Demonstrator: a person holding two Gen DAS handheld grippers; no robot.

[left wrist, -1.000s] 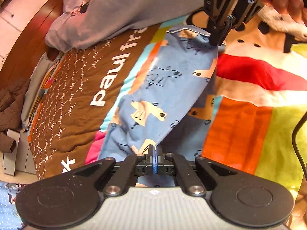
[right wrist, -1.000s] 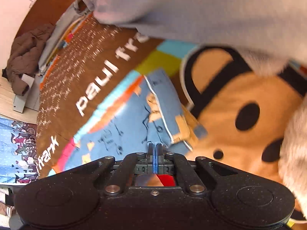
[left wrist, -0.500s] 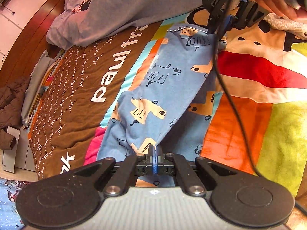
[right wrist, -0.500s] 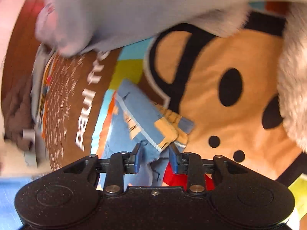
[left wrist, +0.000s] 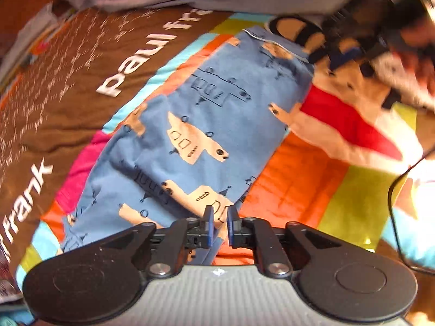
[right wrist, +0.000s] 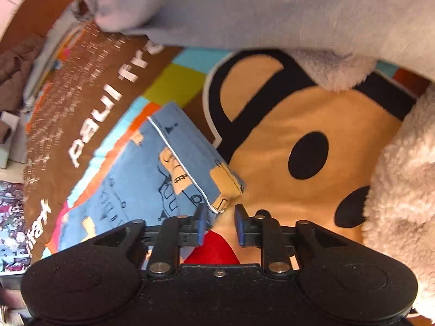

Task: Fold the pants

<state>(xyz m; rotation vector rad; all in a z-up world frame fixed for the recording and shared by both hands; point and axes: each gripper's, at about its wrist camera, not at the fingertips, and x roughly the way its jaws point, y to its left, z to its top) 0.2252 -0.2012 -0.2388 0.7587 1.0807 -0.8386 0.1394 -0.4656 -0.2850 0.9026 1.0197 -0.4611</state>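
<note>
Your pants (left wrist: 206,125) lie flat on the bed, on the bright patchwork blanket (left wrist: 304,190), folded lengthwise into one long blue strip printed with tan and outlined vehicles. In the left wrist view the strip runs from the top middle down to your left tool (left wrist: 218,225).

The left tool's jaws are opening, with only a narrow gap so far. The near end of the pants shows in that gap, but the pads do not seem to press on it (the view is smeared, so take this with some caution).

The right tool (right wrist: 219,224) is opening too, and its jaws stand clearly apart. The corner of the pants with the white-piped hem (right wrist: 187,174) sits just in front of the left finger (right wrist: 201,224), free of both pads; only the blanket's red patch and tan cartoon face show through the gap.

In the left wrist view, the right tool (left wrist: 345,54) is only a dark, blurred shape at the top right, near the far end of the pants; your hand (left wrist: 418,62) behind it is hard to make out. A black cable (left wrist: 394,206) loops in at the right edge, cut off by the frame.

A grey cover (right wrist: 258,11) fills the top of the right view and hides the blanket behind it. A fluffy cream throw (right wrist: 402,176) crowds the right edge. The white lettering (left wrist: 152,46) on the brown border is cut off under the grey cover.
</note>
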